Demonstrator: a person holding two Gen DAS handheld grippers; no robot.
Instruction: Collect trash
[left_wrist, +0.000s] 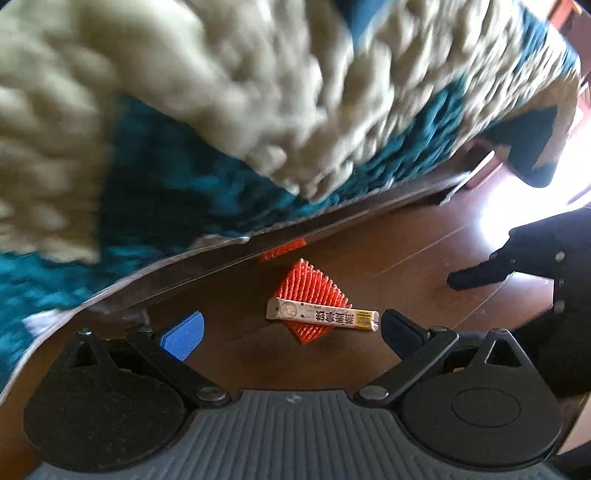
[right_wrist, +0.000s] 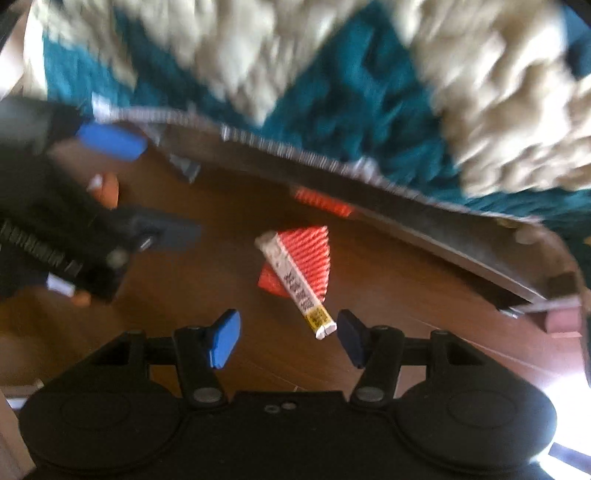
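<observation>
The left gripper stands wide open and grasps nothing; the white wrapper lies on the brown floor between its fingertips, nearer the right one, on top of an orange ribbed piece; the right gripper is also open and empty, the wrapper's end just between its pads; behind lies a teal and cream rug.

The white stick packet lying on the orange ridged piece carries bold dark Chinese characters and a yellow printed patch, too blurred to read.
</observation>
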